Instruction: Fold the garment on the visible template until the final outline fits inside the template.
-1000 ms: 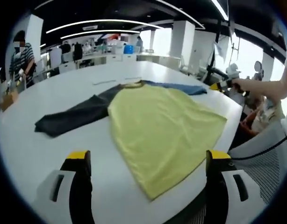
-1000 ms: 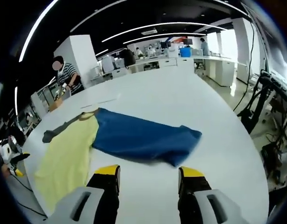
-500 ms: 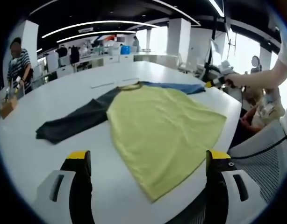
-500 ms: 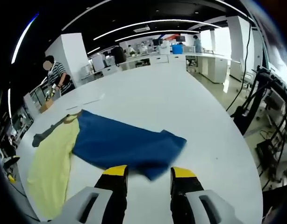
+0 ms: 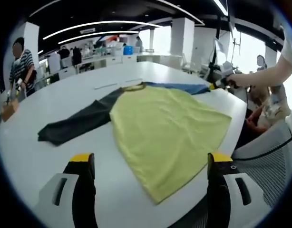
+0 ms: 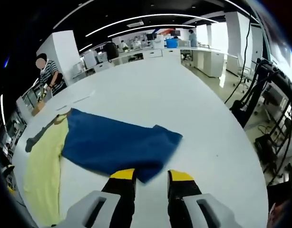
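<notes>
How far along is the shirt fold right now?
Nothing is folded: the yellow-bodied shirt lies flat on the white table, dark grey sleeve and blue sleeve outspread. In hand: the right tool is at the blue sleeve's edge. All folds remain.

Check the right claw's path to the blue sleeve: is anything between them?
Nothing visible. The right claw sits at the cuff edge of the blue sleeve, with only bare white table around it.

One garment [image 5: 165, 133] – one table [image 5: 55, 99] – two grippers – right gripper [image 6: 147, 175], left gripper [image 5: 150, 159]
</notes>
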A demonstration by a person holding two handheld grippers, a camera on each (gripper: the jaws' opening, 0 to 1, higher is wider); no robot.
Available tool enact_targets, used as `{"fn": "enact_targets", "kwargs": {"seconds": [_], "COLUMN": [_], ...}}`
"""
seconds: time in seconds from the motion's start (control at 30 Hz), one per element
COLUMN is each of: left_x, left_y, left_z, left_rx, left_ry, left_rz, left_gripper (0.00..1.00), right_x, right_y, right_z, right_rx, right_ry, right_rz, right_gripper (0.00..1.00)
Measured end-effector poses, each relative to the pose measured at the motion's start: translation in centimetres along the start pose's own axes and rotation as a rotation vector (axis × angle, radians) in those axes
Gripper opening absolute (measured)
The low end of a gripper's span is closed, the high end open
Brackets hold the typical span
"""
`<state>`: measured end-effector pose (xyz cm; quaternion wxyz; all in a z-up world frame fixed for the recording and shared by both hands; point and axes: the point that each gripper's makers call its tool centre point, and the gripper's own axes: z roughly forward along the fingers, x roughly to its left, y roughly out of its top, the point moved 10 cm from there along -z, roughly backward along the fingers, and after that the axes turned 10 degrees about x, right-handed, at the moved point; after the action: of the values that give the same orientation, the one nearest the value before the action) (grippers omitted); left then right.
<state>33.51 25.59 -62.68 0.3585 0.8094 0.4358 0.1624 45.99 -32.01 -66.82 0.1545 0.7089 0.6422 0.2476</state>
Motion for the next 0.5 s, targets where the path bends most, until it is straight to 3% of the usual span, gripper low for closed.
{"fn": "enact_targets", "kwargs": {"seconds": [0.2, 0.33, 0.5], "left_x": [0.2, 0.2, 0.2], "left_y": [-0.3, -0.3, -0.3], "left_z": [-0.1, -0.1, -0.1], "left_rx": [0.012, 0.021, 0.022], "left_ry": [0.009, 0.012, 0.01], "left_rz": [-0.007, -0.007, -0.001], "left_gripper": [0.93, 0.92, 0.93], "right_x": [0.2, 0.8, 1.0], "right_y": [0.2, 0.2, 0.3], "right_z": [0.2, -0.1, -0.9], "right_rx": [-0.005, 0.016, 0.027], "right_ry": [-0.022, -0.022, -0.027], "right_rz": [0.017, 0.012, 0.009], "right_gripper": [0.12, 0.0, 0.0]}}
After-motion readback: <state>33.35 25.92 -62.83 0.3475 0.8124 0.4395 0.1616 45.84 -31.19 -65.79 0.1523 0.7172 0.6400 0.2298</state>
